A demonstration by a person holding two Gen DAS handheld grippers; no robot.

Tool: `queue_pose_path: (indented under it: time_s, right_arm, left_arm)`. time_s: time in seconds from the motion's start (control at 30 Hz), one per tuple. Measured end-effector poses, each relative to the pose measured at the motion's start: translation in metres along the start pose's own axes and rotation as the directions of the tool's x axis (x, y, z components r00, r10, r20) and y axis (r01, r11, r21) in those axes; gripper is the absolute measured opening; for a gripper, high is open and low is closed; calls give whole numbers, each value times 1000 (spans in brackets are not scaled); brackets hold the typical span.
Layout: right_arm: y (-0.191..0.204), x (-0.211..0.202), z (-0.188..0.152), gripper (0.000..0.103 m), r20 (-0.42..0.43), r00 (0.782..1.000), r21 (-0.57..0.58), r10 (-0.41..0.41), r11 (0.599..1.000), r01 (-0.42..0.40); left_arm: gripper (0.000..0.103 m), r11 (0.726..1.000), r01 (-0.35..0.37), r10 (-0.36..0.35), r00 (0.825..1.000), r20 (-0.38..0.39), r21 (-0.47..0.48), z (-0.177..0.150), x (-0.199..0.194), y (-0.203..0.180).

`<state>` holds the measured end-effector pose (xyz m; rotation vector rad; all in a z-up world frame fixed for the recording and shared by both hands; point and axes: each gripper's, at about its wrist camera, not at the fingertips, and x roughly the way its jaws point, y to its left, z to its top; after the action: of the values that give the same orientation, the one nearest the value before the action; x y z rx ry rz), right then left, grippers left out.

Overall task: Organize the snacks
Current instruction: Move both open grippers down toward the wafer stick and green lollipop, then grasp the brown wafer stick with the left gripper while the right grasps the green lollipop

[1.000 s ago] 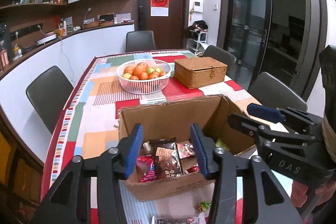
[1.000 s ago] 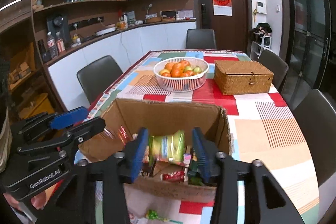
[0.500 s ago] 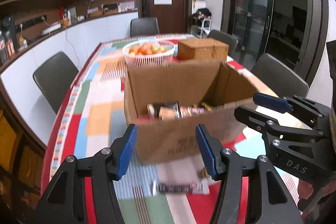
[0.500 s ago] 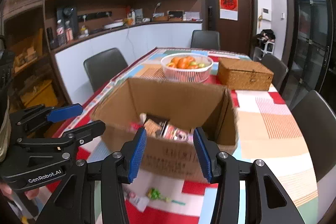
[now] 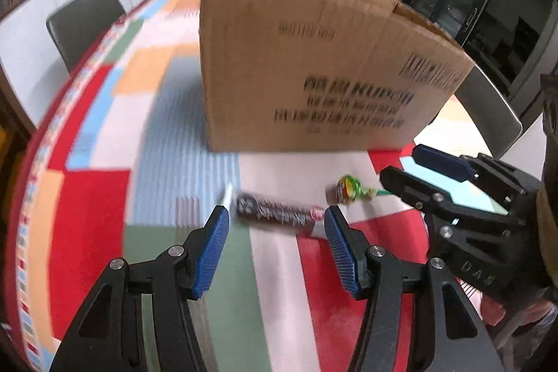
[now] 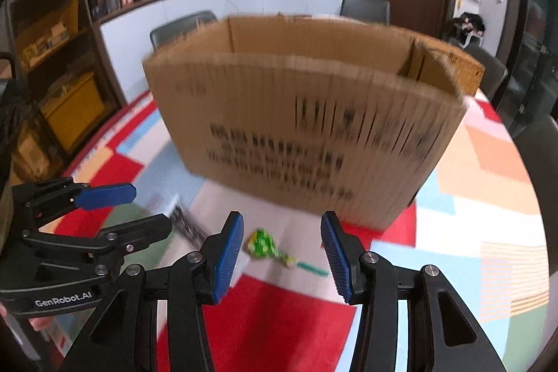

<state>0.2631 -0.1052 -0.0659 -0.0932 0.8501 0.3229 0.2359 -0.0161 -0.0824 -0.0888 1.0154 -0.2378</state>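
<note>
Both grippers have dropped from above the cardboard box [image 5: 324, 65] to tabletop level in front of it; left gripper [image 5: 275, 232] stands wide and empty, a dark snack bar [image 5: 275, 211] lying on the patchwork tablecloth [image 5: 94, 197] just ahead of its fingertips; right gripper [image 6: 280, 243] likewise wide, empty, with a green-wrapped lollipop [image 6: 265, 244] on the cloth between its fingers; box upright behind both snacks.

Left gripper [image 5: 275, 244], right gripper [image 6: 280, 250]: black linkage frames, silver screws, ribbed blue pads; "GenRobot.AI", "DAS" lettering.
</note>
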Motion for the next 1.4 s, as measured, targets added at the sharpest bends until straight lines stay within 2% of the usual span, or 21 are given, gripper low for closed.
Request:
queue_pose_path:
  time_s: [0.23,0.53,0.8,1.0,1.13,1.17,1.27,1.33,1.4]
  right_arm:
    - [-6,20,-15,48,-55,998,-2,19,1000,-19]
    - [-12,31,-18,48,-79,996,24,35,999,-34]
    - [-8,40,-14,48,-94,995,-4,39,999,-40]
    - [3,47,-12,48,-111,992,-32,65,997,-69]
    - [14,53,-12,48,-127,989,-77,70,994,-80]
    - [17,57,-12,48,-134,989,-89,69,993,-82]
    - [19,66,-11,47,-150,986,-84,78,992,-91]
    - [17,69,-12,43,-155,984,-57,85,994,-95]
    - [13,70,-14,37,-154,985,-39,75,996,-82]
  left_arm:
    - [56,995,6,-10,999,-43,-96,0,25,4]
    - [56,993,-27,19,997,-71,-113,5,46,-2]
    - [50,997,-74,73,995,-66,-12,18,57,-7]
    - [40,997,-48,52,997,-65,59,12,53,-5]
    - [38,999,-14,18,997,-72,51,4,47,5]
    - [35,998,-18,22,997,-71,55,4,47,5]
    - [33,997,-42,47,997,-62,71,5,49,3]
    - [32,996,-51,55,997,-56,68,5,49,2]
    - [25,996,-52,56,997,-55,66,5,48,2]
